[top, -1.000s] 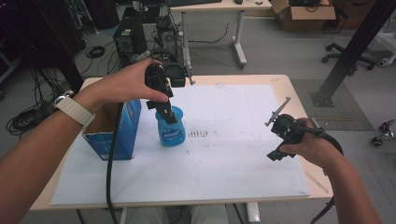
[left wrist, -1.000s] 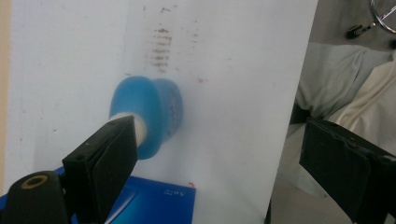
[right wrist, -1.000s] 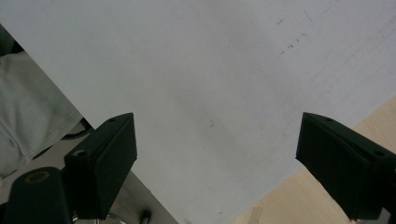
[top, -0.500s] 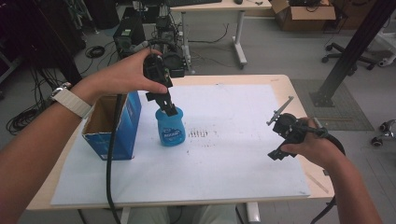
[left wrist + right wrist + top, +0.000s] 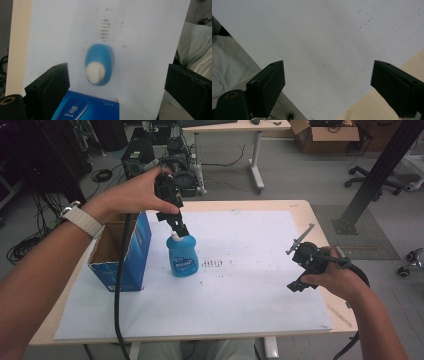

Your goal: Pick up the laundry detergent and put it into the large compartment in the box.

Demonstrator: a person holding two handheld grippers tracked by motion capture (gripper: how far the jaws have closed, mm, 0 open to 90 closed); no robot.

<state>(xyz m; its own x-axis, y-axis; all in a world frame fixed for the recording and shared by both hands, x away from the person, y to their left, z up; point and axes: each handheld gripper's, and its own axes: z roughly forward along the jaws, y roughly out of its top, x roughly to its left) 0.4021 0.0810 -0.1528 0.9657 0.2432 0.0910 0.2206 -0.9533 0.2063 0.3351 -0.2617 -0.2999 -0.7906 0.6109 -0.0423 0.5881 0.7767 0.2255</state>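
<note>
On the bench's white sheet: blue bottle, upright, released. Left tongs now lifted above its cap, wide. Right tongs wide, idle. Placement apparently done.

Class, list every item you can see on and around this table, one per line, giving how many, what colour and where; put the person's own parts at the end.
Bottle: one, blue with a white cap, upright on the paper near the box.
Box: one, blue cardboard, open top, at the table's left side.
Paper sheet: one, white, covering most of the table, with a brown smudge near the middle.
Table: one, light wood.
Office chair: one, black, on the floor far right.
Cardboard box: one, brown, on the floor at the back.
Watch: one, white strap, on the left wrist.
Left tool: one, black, open, above the bottle's cap.
Right tool: one, black, open, over the paper's right part.
</note>
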